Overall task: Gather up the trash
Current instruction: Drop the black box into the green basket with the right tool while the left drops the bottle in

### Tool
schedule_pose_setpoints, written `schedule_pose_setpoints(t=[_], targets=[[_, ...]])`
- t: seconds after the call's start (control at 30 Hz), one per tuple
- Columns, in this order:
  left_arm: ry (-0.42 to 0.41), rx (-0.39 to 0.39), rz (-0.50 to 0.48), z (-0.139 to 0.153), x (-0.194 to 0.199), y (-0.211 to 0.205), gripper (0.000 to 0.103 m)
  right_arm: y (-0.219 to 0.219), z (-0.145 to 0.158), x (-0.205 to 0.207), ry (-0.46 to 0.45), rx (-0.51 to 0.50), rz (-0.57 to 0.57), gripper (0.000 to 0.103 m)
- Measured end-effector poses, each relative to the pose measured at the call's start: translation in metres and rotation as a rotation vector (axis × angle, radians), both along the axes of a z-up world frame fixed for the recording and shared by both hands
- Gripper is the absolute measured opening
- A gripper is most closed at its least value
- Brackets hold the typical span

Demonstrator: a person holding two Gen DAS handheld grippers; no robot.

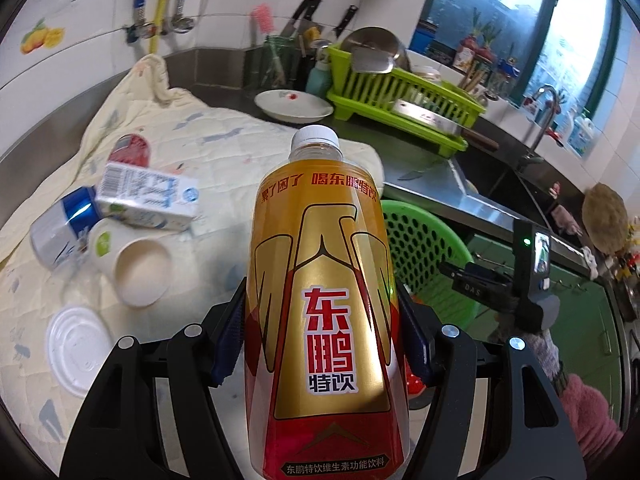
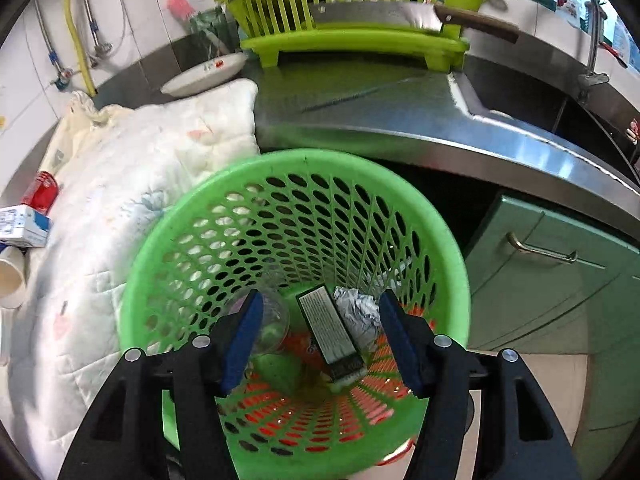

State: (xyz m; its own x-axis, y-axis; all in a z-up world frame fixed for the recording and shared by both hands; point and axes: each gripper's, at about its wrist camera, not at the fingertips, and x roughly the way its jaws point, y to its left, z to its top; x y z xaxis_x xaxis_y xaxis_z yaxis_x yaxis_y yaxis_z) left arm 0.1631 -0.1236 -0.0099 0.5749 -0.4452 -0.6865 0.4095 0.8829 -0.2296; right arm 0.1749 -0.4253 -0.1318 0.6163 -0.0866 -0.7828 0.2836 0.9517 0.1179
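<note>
My left gripper (image 1: 320, 336) is shut on a gold and red drink bottle (image 1: 324, 280) with a white cap, held upright above the quilt near the green basket (image 1: 424, 248). On the quilt at left lie a milk carton (image 1: 148, 196), a blue can (image 1: 64, 228), a red can (image 1: 130, 148), a paper cup (image 1: 134, 264) and a white lid (image 1: 76, 350). My right gripper (image 2: 320, 340) is open and empty over the mouth of the green basket (image 2: 168, 240). Inside lie a dark box (image 2: 330, 328), crumpled foil (image 2: 358, 312) and a clear cup (image 2: 272, 320).
A cream quilt (image 2: 132, 184) covers the counter's left part. A white plate (image 1: 294, 106), a green dish rack (image 2: 352, 12) with a cleaver (image 2: 400, 16), a steel counter (image 2: 400, 120), a sink (image 2: 520, 100) and green cabinets (image 2: 560, 280) are around. The right gripper shows in the left wrist view (image 1: 500, 280).
</note>
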Motion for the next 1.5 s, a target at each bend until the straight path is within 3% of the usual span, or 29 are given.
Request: schedule_pose_setpoints(t=[0.27, 0.43, 0.57, 0.9, 1.37, 1.5], targets=[[-0.003, 0.006, -0.079, -0.001, 0.004, -0.047, 0.066, -0.005, 0.031, -0.050, -0.094, -0.005, -0.015, 0.069], [0.041, 0.013, -0.134, -0.017, 0.013, -0.079, 0.066, -0.008, 0.043, -0.078, -0.136, -0.043, -0.029, 0.076], [0.058, 0.022, -0.160, -0.028, 0.021, -0.107, 0.066, -0.015, 0.048, -0.094, -0.158, -0.045, -0.046, 0.076], [0.138, 0.066, -0.212, -0.073, 0.044, -0.173, 0.066, -0.035, 0.046, -0.121, -0.184, -0.079, -0.102, 0.078], [0.222, 0.042, -0.213, -0.116, 0.069, -0.226, 0.067, -0.052, 0.036, -0.143, -0.194, -0.078, -0.157, 0.080], [0.228, 0.010, -0.198, -0.125, 0.074, -0.230, 0.078, -0.054, 0.032, -0.147, -0.191, -0.087, -0.165, 0.081]])
